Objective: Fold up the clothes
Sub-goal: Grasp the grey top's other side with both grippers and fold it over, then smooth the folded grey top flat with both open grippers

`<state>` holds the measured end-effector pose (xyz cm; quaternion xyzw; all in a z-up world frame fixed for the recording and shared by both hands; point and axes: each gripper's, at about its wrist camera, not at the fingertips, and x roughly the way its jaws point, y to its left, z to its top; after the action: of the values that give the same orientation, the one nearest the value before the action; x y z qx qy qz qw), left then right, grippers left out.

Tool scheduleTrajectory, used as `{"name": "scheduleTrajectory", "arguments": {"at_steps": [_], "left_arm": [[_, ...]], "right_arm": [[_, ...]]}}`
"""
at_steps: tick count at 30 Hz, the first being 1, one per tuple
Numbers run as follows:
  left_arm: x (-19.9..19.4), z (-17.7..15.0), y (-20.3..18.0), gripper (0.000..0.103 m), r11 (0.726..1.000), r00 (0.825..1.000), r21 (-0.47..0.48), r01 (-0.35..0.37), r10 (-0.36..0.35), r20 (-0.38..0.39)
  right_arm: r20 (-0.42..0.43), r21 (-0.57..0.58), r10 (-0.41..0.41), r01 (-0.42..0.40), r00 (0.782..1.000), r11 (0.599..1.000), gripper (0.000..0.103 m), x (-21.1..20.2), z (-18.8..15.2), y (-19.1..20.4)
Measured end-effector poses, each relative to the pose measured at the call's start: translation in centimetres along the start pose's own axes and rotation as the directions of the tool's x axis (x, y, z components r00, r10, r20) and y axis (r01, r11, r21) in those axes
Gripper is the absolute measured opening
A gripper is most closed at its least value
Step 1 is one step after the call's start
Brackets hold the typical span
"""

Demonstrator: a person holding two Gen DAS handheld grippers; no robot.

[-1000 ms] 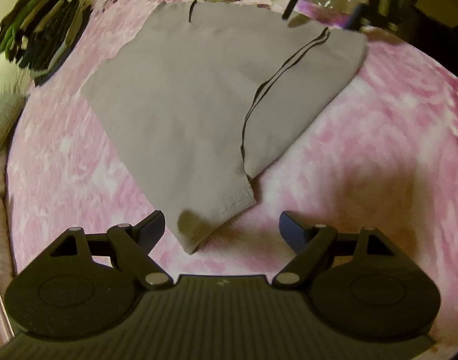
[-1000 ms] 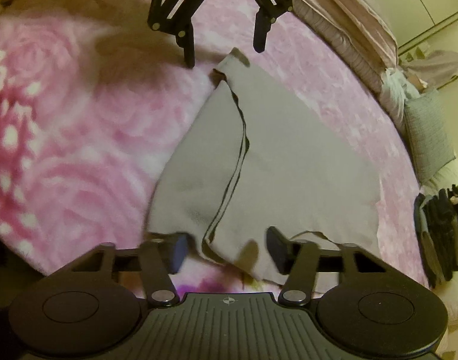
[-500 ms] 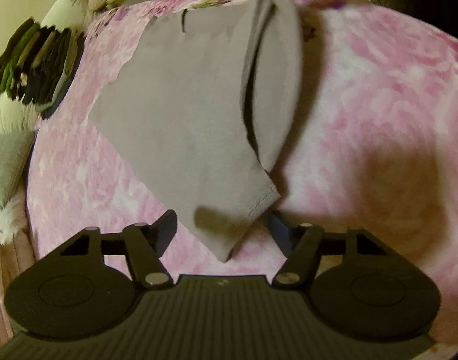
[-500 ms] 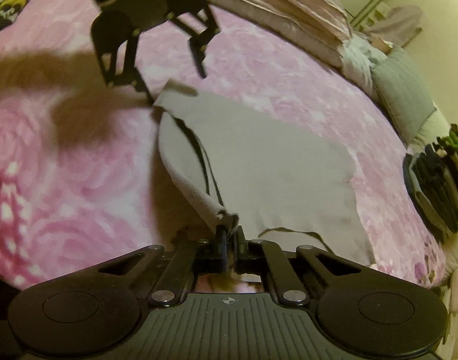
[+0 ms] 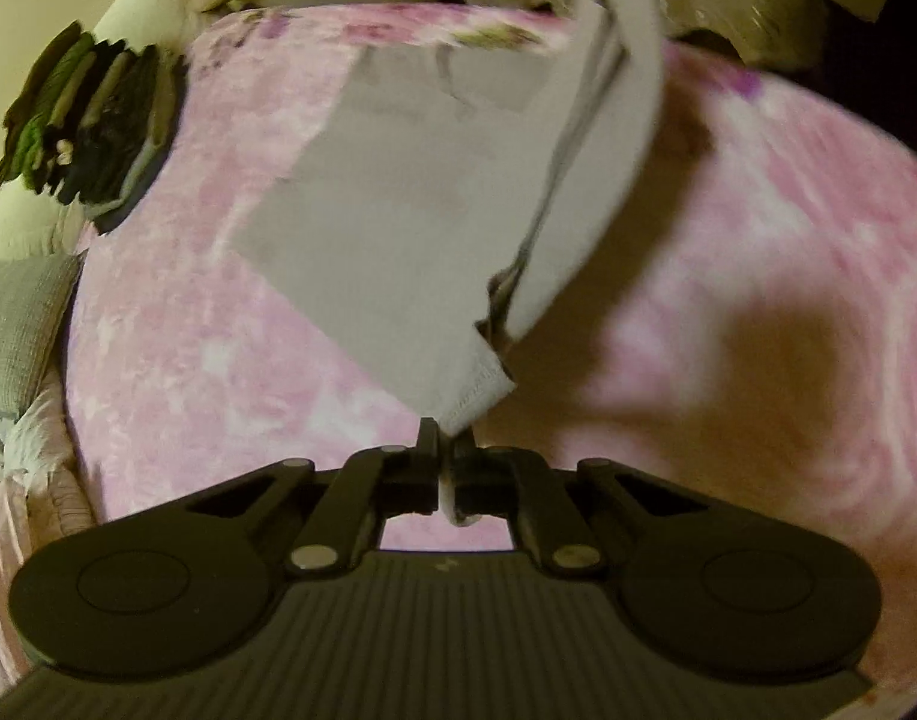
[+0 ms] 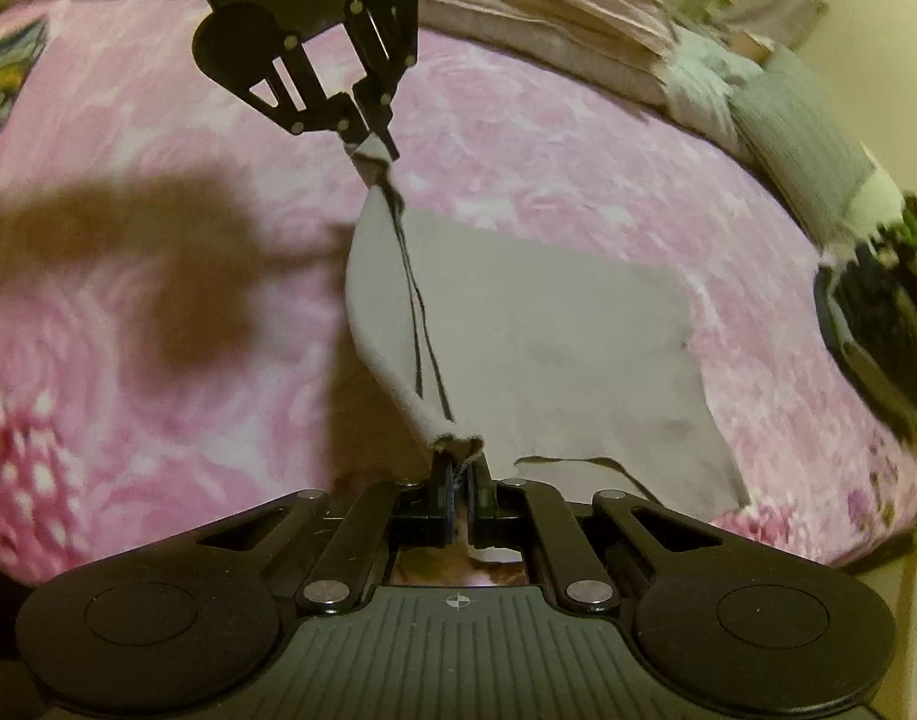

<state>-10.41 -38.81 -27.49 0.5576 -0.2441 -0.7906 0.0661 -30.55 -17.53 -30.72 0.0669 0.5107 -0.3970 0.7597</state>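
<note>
Grey garment (image 6: 536,324) stretches lengthwise between both clenched claws: right claw (image 6: 458,483) at lower centre, left claw (image 6: 371,141) upper centre, over the pink bed (image 6: 128,450).

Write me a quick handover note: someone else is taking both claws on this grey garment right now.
Left claw: shut on one end of the grey garment, at its stitched hem.
Right claw: shut on the other end of the same striped edge.
That edge hangs lifted between the two claws; the rest of the garment lies flat on the pink bedspread.
A dark clothes stack sits by the bed's edge.
Done: both ends gripped and raised.
Left: probably carry the edge across, lay it down, finish folding.
</note>
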Motion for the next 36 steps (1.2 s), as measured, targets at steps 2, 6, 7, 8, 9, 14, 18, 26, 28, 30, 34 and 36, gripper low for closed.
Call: {"name": "scheduleTrajectory", "arguments": {"at_steps": [2,6,7,8,9,14,18,26,28,30,34,36], "left_arm": [[-0.5,1.5,2.2,0.003,1.000,1.000,0.000,0.013,-0.013,-0.008],[-0.1,4.8,7.1,0.003,0.999,0.999,-0.011,0.033,-0.033,-0.025],[0.3,5.7,8.4,0.003,0.999,0.998,-0.017,0.046,-0.047,-0.035],[0.8,6.6,9.7,0.003,0.998,0.997,-0.017,0.060,-0.060,-0.046],[1.5,7.5,10.9,0.003,0.997,0.996,-0.013,0.072,-0.072,-0.058],[6.6,11.0,16.4,0.003,0.986,0.983,-0.051,0.156,-0.160,-0.088],[12.1,12.9,19.0,0.003,0.974,0.969,-0.064,0.217,-0.223,-0.106],[19.1,13.6,22.4,0.012,0.939,0.937,-0.145,0.312,-0.329,-0.115],[19.8,13.2,23.4,0.017,0.934,0.938,-0.189,0.303,-0.327,-0.115],[20.0,12.5,24.5,0.018,0.928,0.940,-0.237,0.287,-0.321,-0.117],[19.0,10.7,26.4,0.018,0.898,0.947,-0.360,0.253,-0.306,-0.096],[18.1,10.2,26.5,0.018,0.872,0.947,-0.414,0.263,-0.315,-0.061]], "right_arm": [[0.000,0.056,0.011,-0.011,1.000,0.998,0.000,-0.6,0.5,-1.9],[0.007,0.157,0.053,-0.053,0.999,0.986,0.000,-1.2,1.3,-7.2],[0.009,0.172,0.068,-0.069,0.998,0.983,0.000,-1.2,1.3,-8.5],[0.012,0.192,0.082,-0.083,0.997,0.978,0.000,-1.1,1.2,-9.9],[0.016,0.220,0.099,-0.100,0.995,0.970,0.000,-0.9,1.2,-11.6],[0.011,0.386,0.211,-0.199,0.977,0.901,0.000,2.2,-0.7,-19.7],[0.002,0.531,0.298,-0.254,0.955,0.809,0.000,5.8,-2.4,-25.5],[0.008,0.720,0.408,-0.288,0.913,0.631,0.000,12.2,-5.5,-31.5],[0.007,0.749,0.416,-0.280,0.910,0.601,0.000,13.0,-6.2,-32.1],[0.008,0.777,0.412,-0.265,0.911,0.571,0.000,13.5,-6.9,-32.6],[-0.002,0.843,0.372,-0.198,0.928,0.499,0.000,13.3,-8.2,-33.4],[-0.015,0.860,0.328,-0.155,0.945,0.485,0.000,12.4,-8.4,-33.5]]}}
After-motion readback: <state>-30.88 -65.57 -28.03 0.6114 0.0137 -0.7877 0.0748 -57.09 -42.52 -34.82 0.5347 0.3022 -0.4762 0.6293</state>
